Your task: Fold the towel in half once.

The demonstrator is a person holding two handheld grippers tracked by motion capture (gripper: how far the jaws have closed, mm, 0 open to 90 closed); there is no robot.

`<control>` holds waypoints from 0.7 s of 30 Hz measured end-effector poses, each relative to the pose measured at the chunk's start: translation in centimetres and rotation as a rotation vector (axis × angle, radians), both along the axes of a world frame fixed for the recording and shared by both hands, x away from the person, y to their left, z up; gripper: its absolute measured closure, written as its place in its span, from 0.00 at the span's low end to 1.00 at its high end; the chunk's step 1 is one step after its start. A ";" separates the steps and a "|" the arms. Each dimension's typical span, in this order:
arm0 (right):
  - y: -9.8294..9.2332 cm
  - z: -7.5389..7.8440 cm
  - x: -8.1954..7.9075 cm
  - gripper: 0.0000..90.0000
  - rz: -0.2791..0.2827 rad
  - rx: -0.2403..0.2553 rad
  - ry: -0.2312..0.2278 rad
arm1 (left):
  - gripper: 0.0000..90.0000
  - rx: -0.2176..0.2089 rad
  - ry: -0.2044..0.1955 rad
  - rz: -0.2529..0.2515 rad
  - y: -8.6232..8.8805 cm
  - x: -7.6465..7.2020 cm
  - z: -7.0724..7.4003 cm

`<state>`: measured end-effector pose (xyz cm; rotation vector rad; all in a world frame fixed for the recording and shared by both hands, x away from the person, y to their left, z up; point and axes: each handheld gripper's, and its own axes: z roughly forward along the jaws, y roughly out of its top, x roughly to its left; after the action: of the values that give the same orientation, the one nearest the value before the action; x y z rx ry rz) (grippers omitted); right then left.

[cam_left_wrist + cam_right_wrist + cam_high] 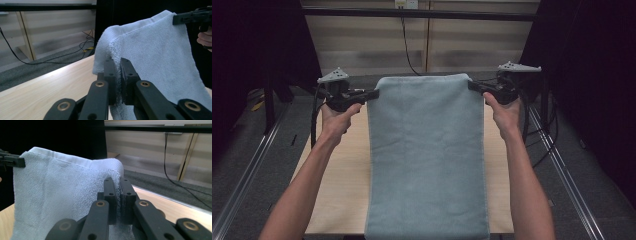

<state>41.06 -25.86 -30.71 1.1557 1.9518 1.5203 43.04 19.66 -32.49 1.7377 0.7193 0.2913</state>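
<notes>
High view: both forearms come in from the bottom edge, stretched forward and slightly apart, each hand wrapped round a gripper body. Left gripper [373, 93] points inward toward the right gripper [473, 85], jaws level, and the two face each other across the far end of the table [337, 170]. Between them hangs the towel [427, 160], light blue. Its top edge is stretched flat from one gripper to the other, and the rest drapes toward the person, covering the middle of the table and running past its near edge.

Left gripper view: jaws clenched on the towel's corner [110, 37], pile squeezed between the pads and the hemmed corner folded over just above the tips. Right gripper's jaws show far off at the towel's other top corner, with part of the hand behind.

Right gripper view: same grip mirrored, jaws clamped on the terry at its corner [115, 167], hem curling over the tips. Left gripper's jaw tip bites the far corner at the frame's left edge.

Gripper views also show the white hem band along the top edge, which from above is barely readable. Table surface is visible beneath both clamped corners.
</notes>
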 end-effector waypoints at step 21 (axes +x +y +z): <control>-1.4 -4.5 -11.3 0.95 0.123 0.007 0.006 | 0.94 0.006 -0.005 -0.137 1.6 -9.6 -4.1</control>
<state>29.72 -27.31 -35.26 1.0622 2.0568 1.5879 33.41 21.25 -36.55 1.7821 0.5934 0.2041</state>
